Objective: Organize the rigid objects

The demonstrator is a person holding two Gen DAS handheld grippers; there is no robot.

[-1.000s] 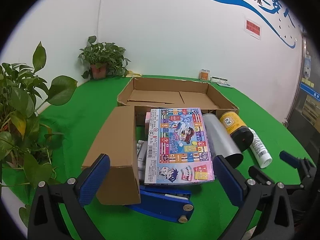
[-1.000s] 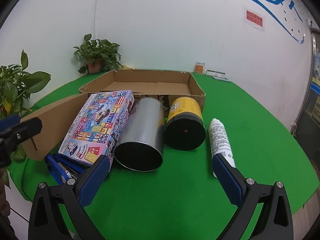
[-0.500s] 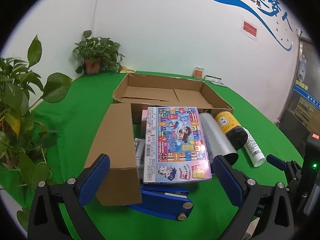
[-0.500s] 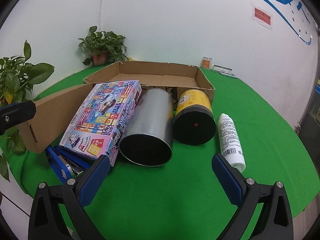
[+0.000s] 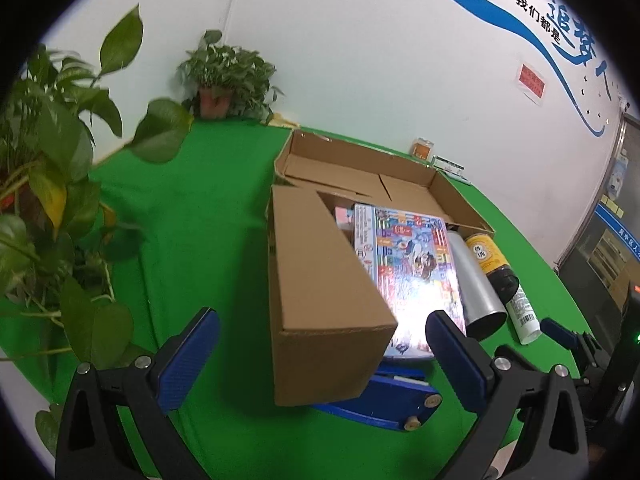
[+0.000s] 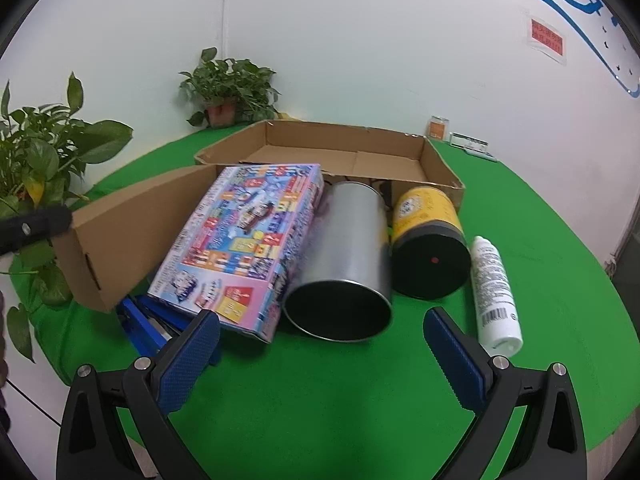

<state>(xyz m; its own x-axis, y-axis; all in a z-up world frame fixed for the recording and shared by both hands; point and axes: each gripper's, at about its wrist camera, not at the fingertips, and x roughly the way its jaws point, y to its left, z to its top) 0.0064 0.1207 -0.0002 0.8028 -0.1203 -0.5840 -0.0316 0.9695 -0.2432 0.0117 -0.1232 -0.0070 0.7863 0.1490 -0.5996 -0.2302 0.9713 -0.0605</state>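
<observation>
1. The pile of stuff sits on the green surface (image 6: 320,400) right in front of an open cardboard tray (image 6: 420,148): one colorful game box (image 6: 244,240), one metal can (image 6: 344,252) on its side with its open mouth facing the right camera, one yellow jar with a black lid (image 6: 430,236), one white bottle (image 6: 494,288), all lying side by side.
2. One long cardboard box (image 5: 320,288) lies just left of the game box, which rests tilted on a blue tool (image 5: 384,396) poking out underneath. Something pink (image 5: 344,216) is tucked behind, can't tell what.
3. Left gripper (image 5: 320,360) has its fingers wide apart, holding nothing, with the end of the cardboard box straight ahead, so that box blocks the way to the game box.
4. Right gripper (image 6: 320,352) is spread wide too, empty, facing the can mouth.
5. Versus a second ago: the left camera view has swung left, so the cardboard box now fills the middle instead of the game box. The right one has closed in on the can a bit.
6. Two potted plants (image 6: 228,84) toward the left, one back by the wall.
</observation>
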